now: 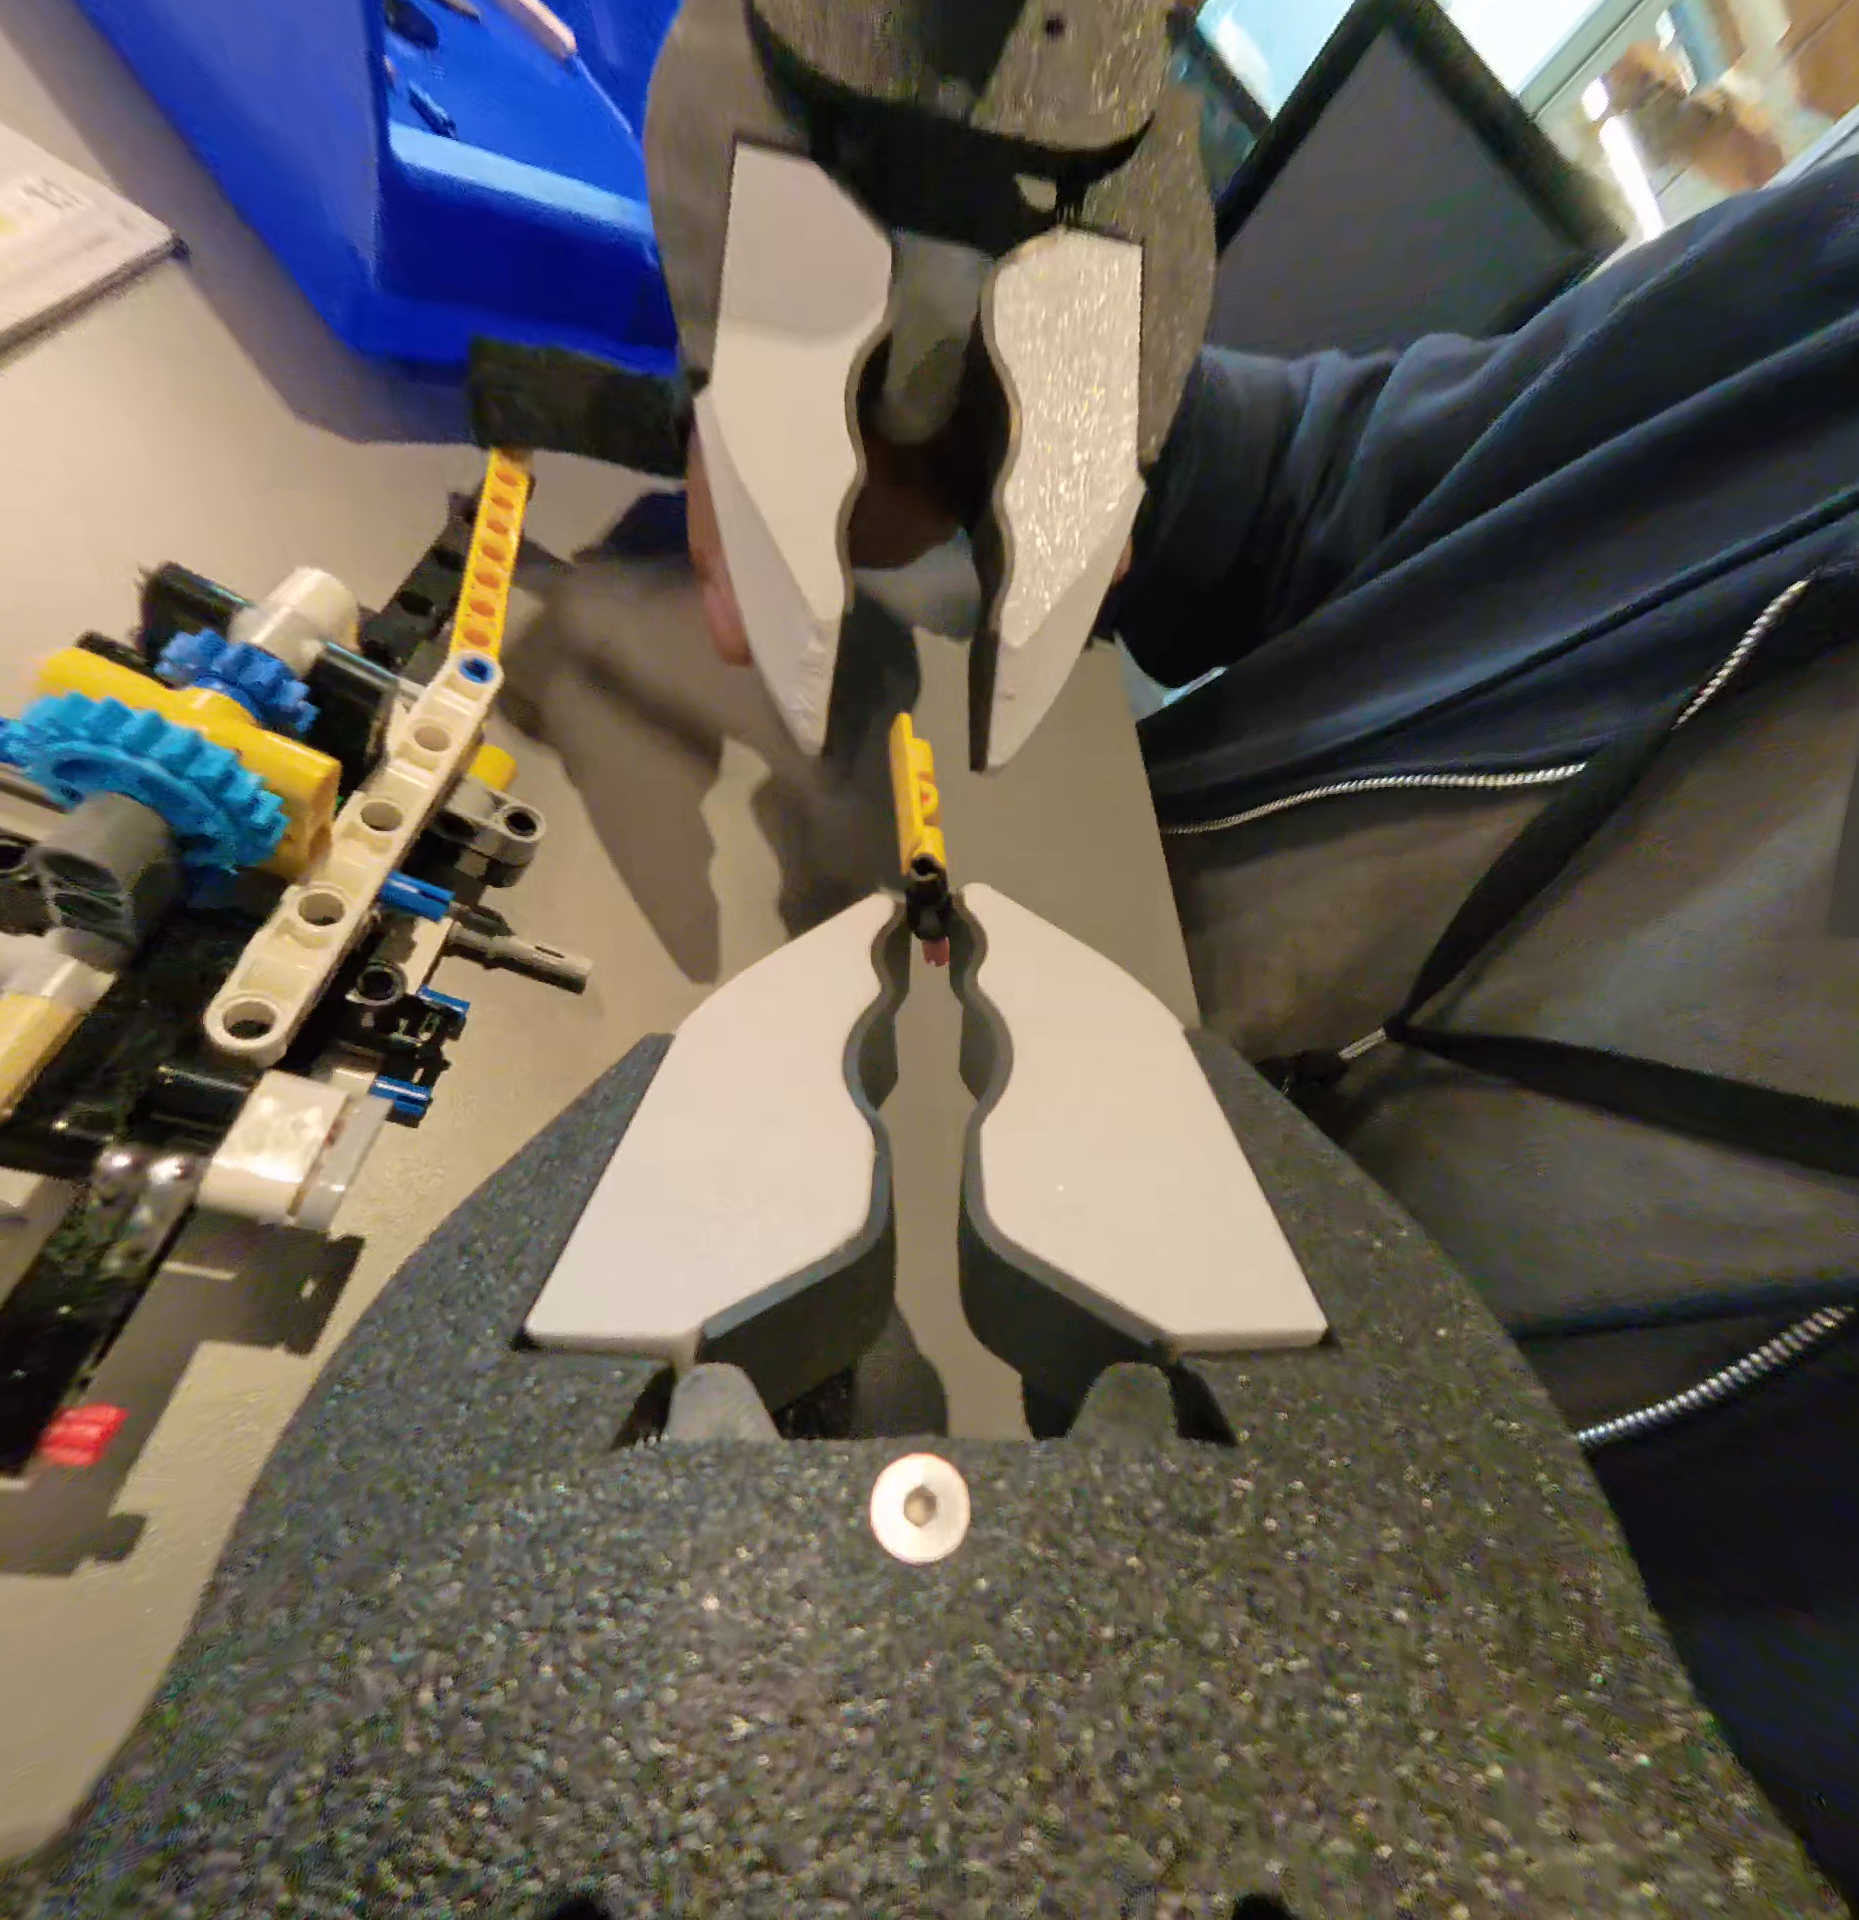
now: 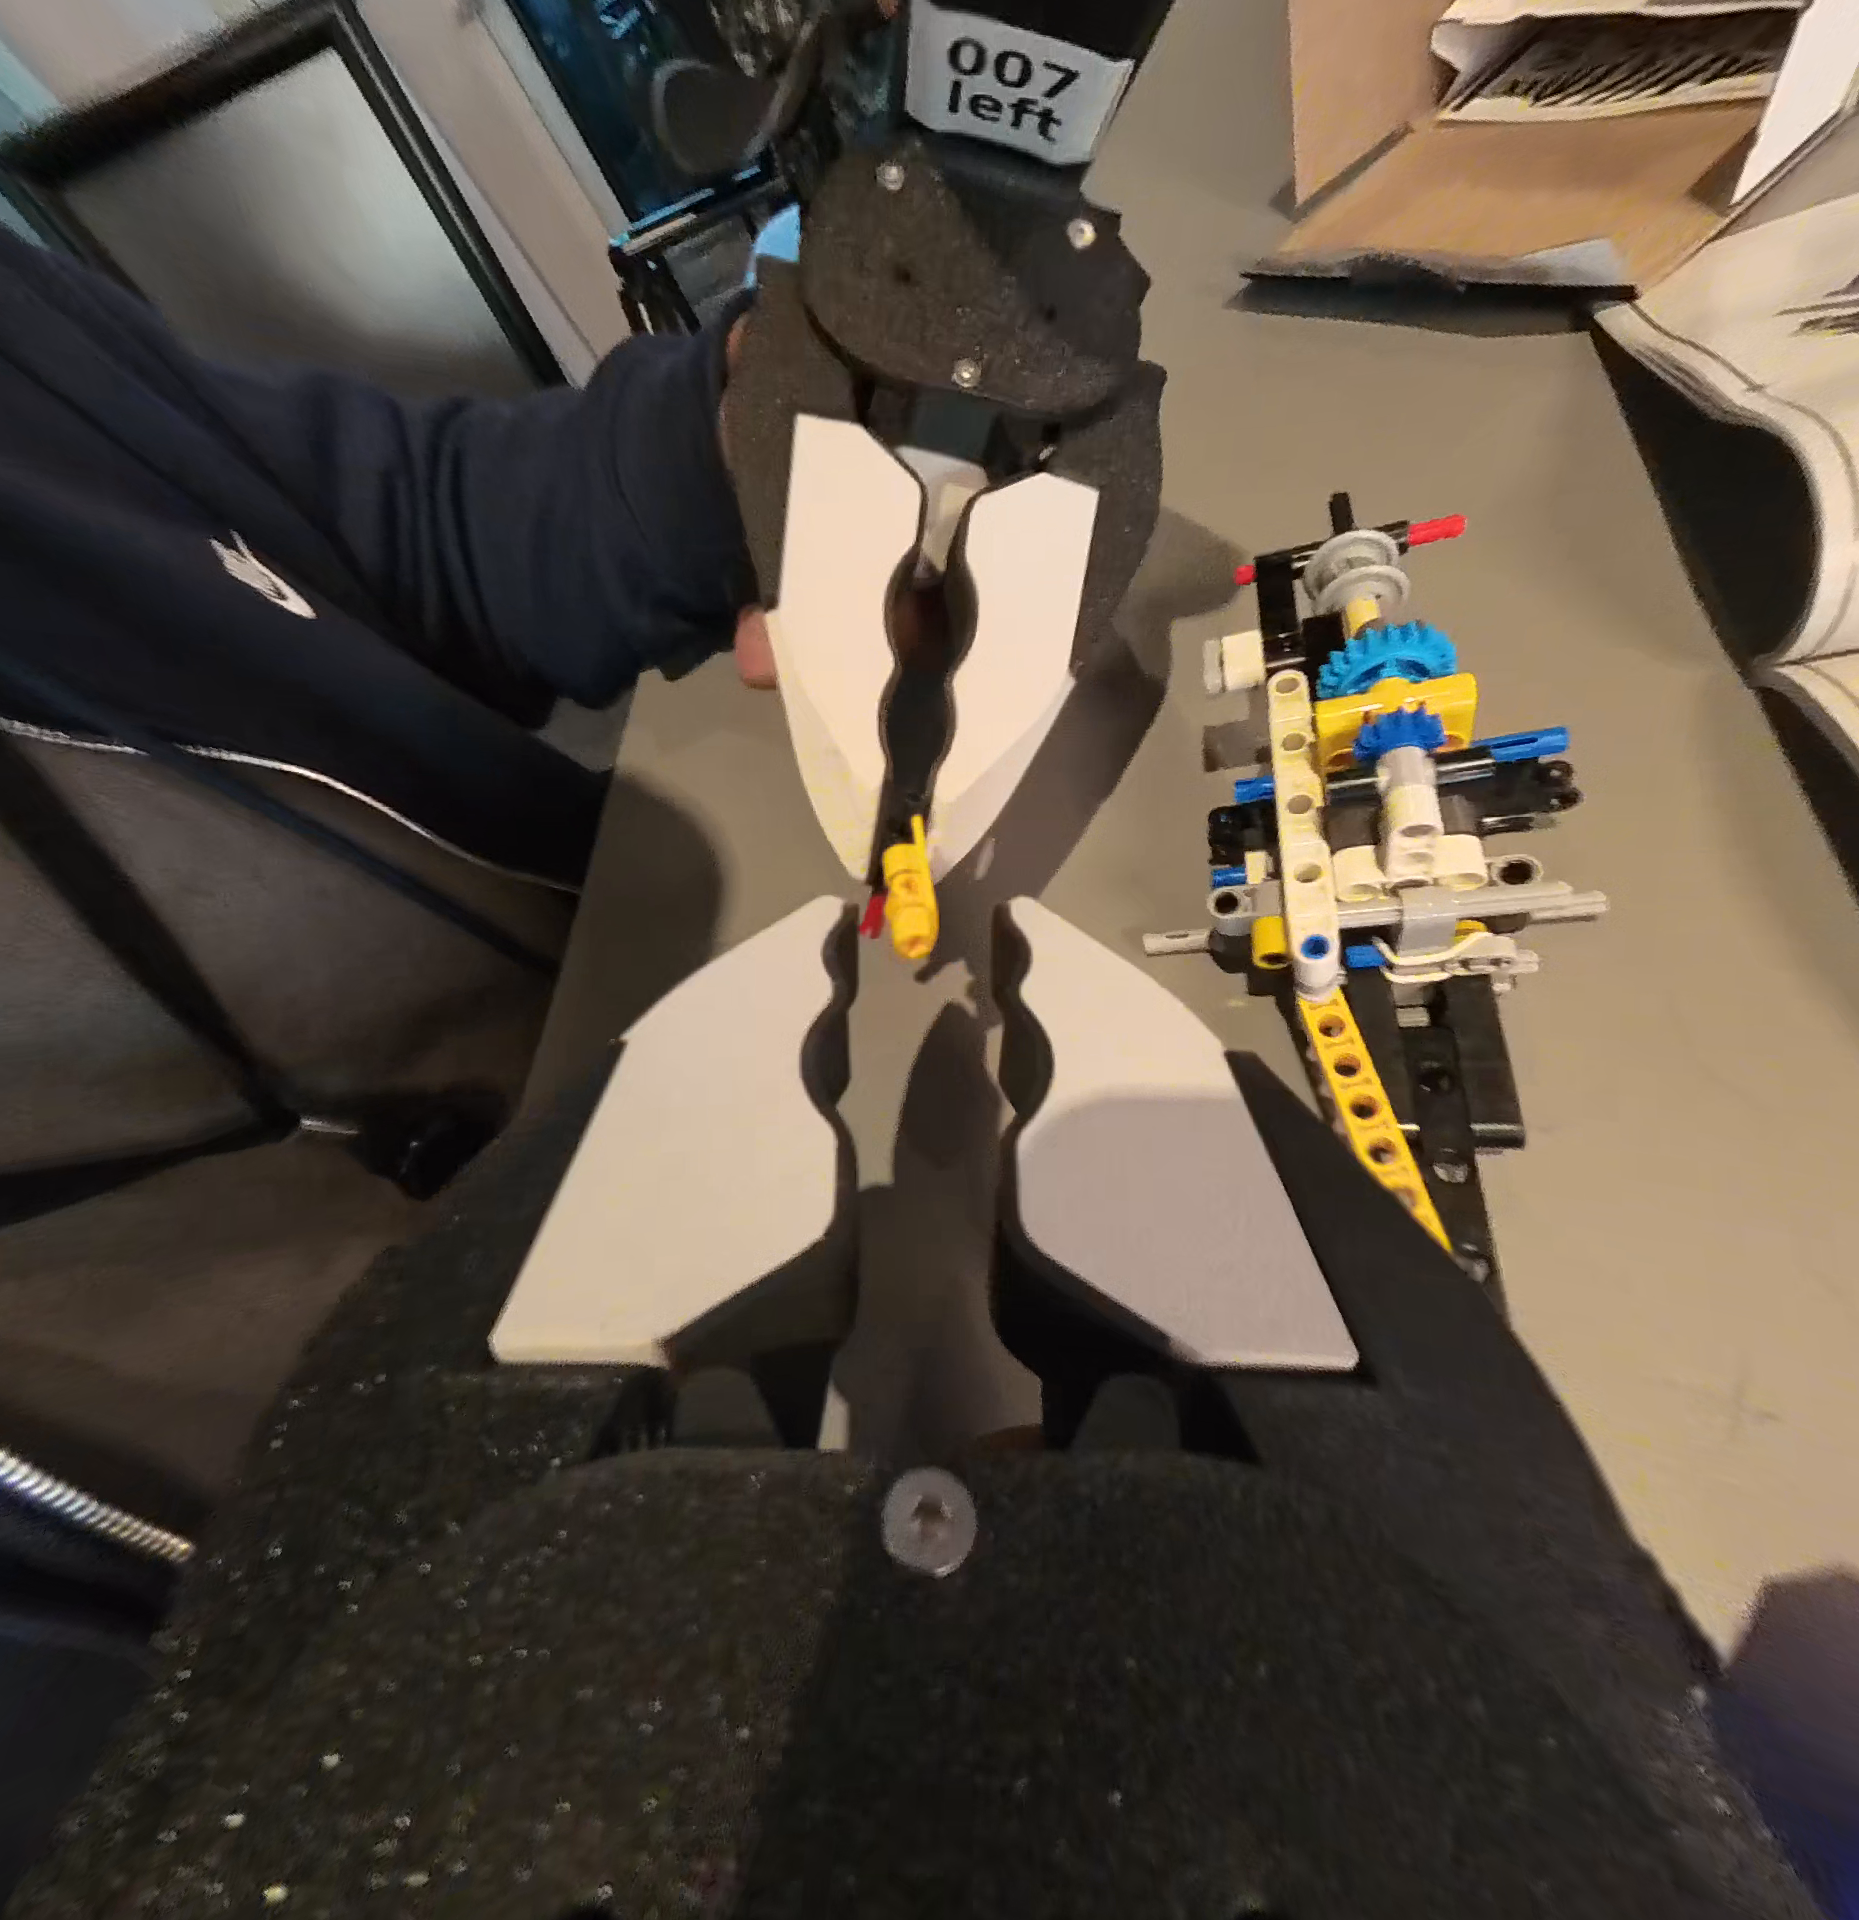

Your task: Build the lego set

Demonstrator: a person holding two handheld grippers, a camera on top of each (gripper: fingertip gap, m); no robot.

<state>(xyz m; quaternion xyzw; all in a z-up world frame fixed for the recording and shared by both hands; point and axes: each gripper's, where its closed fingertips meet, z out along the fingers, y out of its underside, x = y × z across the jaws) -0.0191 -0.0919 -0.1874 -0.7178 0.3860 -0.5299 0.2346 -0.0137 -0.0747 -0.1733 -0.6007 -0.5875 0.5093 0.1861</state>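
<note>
I had the left gripper [image 1: 930, 914] clenched on the small yellow connector piece [image 1: 917, 795] above the table's near edge, right gripper [image 2: 920, 925] released opposite it, chassis build [image 2: 1361, 831] alongside; next move: right-hand regrasp, I judged.

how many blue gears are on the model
2: a big gear at the far end of the yellow block, a small gear just in front. Others may be hidden.

connector [image 2: 909, 899] between grippers, model [image 2: 1361, 831] beside
</note>
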